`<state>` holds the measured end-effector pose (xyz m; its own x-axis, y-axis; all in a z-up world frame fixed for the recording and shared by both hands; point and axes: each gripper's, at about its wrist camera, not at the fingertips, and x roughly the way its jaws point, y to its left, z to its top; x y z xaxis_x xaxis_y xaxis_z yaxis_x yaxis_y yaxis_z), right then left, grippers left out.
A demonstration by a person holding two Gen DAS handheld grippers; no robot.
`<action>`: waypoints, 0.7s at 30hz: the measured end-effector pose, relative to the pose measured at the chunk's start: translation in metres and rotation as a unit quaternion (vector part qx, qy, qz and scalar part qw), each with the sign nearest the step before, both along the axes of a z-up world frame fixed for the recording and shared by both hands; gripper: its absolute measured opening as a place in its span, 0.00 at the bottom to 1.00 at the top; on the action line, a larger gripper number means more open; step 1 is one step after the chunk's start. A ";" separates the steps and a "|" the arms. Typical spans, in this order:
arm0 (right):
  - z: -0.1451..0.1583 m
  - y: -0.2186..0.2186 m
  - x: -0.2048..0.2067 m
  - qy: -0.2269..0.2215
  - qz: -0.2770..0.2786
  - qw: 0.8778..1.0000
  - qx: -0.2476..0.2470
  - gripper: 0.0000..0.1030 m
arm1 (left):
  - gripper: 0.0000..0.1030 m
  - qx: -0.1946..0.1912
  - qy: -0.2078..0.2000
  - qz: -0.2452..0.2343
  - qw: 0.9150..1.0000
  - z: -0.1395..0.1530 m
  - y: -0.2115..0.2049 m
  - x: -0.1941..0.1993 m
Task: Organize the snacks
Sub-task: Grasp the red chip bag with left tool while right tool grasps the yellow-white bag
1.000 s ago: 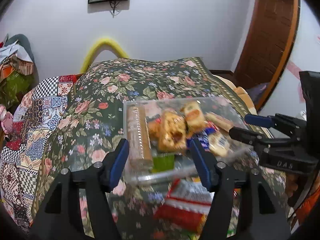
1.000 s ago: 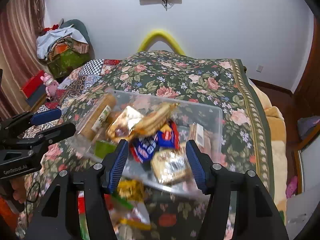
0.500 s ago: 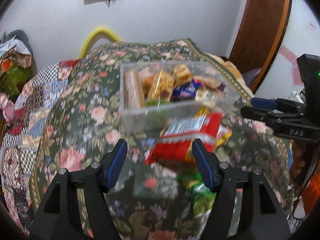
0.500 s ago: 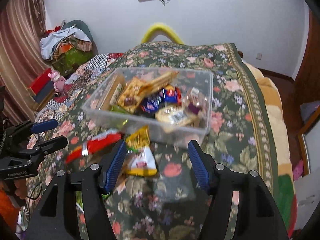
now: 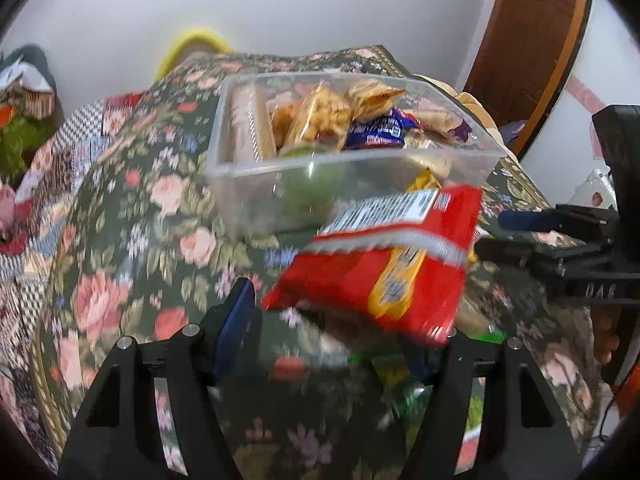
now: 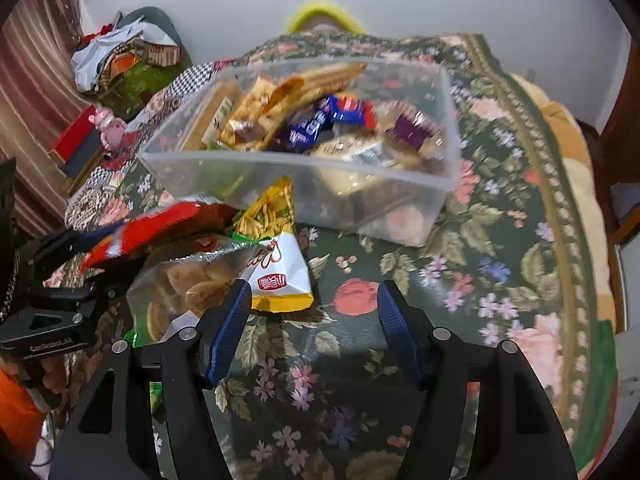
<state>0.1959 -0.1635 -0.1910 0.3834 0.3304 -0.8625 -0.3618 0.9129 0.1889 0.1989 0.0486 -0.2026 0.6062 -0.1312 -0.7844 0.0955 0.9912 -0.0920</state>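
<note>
A clear plastic bin [image 5: 256,184] [image 6: 192,172] filled with wrapped snacks rests on the floral bedspread. In front of it lies a loose pile: a red snack bag [image 5: 380,276] [image 6: 160,228], a yellow-and-white packet [image 6: 280,276] and a clear bag of cookies [image 6: 188,284]. My left gripper [image 5: 330,336] is open low over the red bag; its left pad stands clear of the bag and its right fingertip is hidden behind it. My right gripper [image 6: 316,312] [image 5: 494,234] is open over bare bedspread, its left finger beside the yellow-and-white packet.
The floral bedspread [image 6: 500,240] drops off at its bordered right edge. A patchwork quilt [image 5: 44,184] lies to the left, with piled clothes [image 6: 120,56] and a pink toy [image 6: 110,128] beyond. A wooden door [image 5: 528,40] is at the right. Green wrappers [image 5: 404,376] sit under the red bag.
Both grippers have drawn back from the bin and sunk. The bin, earlier between the fingers, now sits beyond them, and the loose packets fill the foreground. The right jaws have widened a little.
</note>
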 end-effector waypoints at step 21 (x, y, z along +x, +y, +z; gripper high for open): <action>-0.016 0.040 0.012 0.006 0.059 0.998 -0.013 0.42 | 0.38 -0.045 0.002 0.007 0.999 -0.020 0.023 0.036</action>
<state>0.2082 -0.1231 -0.2070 0.3324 0.3506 -0.8756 -0.4641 0.8690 0.1717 0.2350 0.0719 -0.2225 0.6056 -0.1933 -0.7719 0.0813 0.9800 -0.1816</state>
